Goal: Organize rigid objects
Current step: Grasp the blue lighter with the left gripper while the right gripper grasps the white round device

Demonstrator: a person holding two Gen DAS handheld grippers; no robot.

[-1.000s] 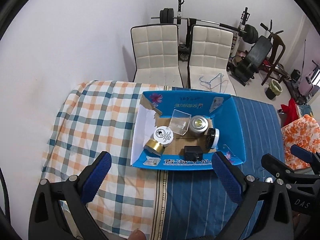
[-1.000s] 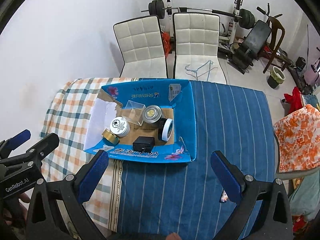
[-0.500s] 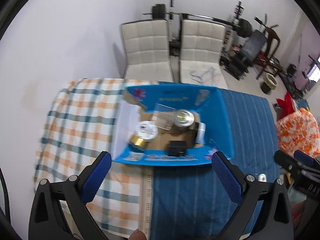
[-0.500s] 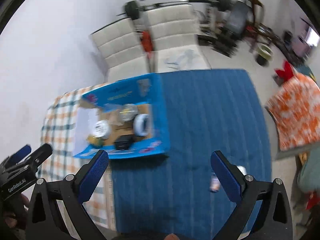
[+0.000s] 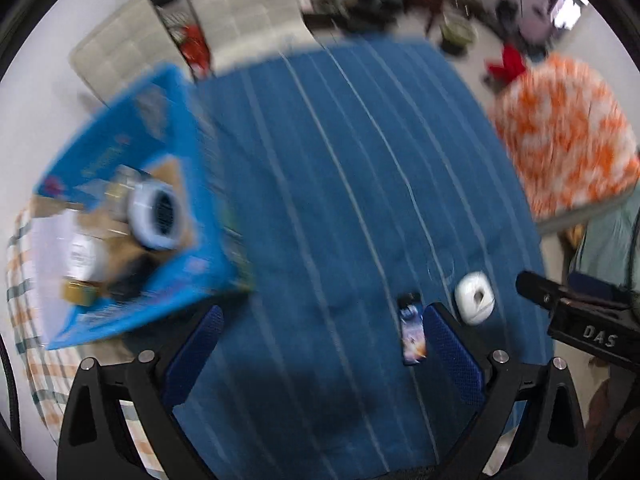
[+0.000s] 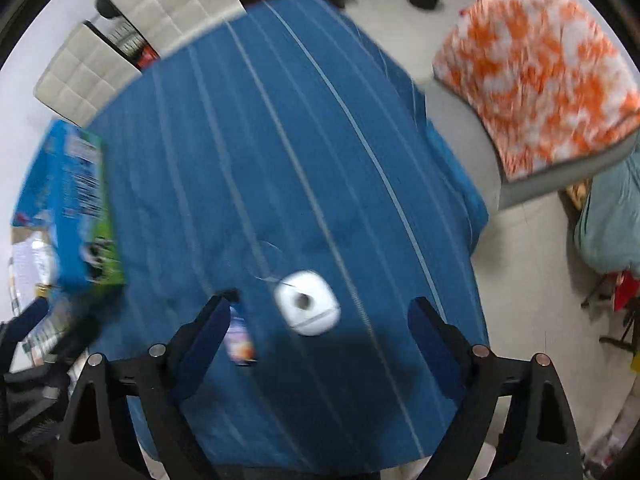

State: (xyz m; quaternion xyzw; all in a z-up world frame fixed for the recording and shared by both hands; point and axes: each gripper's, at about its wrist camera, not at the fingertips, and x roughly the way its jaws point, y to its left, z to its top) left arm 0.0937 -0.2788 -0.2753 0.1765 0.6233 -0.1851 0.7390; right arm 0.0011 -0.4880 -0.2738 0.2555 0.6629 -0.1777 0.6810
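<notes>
A white rounded case (image 6: pixel 307 303) and a small flat blue printed box (image 6: pixel 240 340) lie on the blue striped cloth (image 6: pixel 280 160). My right gripper (image 6: pixel 316 340) hovers open just short of them, the white case between its fingers' line and the flat box by its left finger. In the left wrist view the same flat box (image 5: pixel 412 330) and white case (image 5: pixel 475 298) lie near the right finger of my open left gripper (image 5: pixel 320 348). The blue cardboard box (image 5: pixel 132 208) at left holds several tins and jars.
A checked cloth (image 5: pixel 24 312) covers the table's left end. An orange patterned cushion (image 6: pixel 540 68) lies on a seat to the right. White padded chairs (image 6: pixel 132 20) stand behind the table. The right gripper's body (image 5: pixel 580 312) shows at the left view's right edge.
Both grippers have swung right and lowered toward the blue cloth. The blue box has slid to the left of both views; the white case and flat box have come into close view.
</notes>
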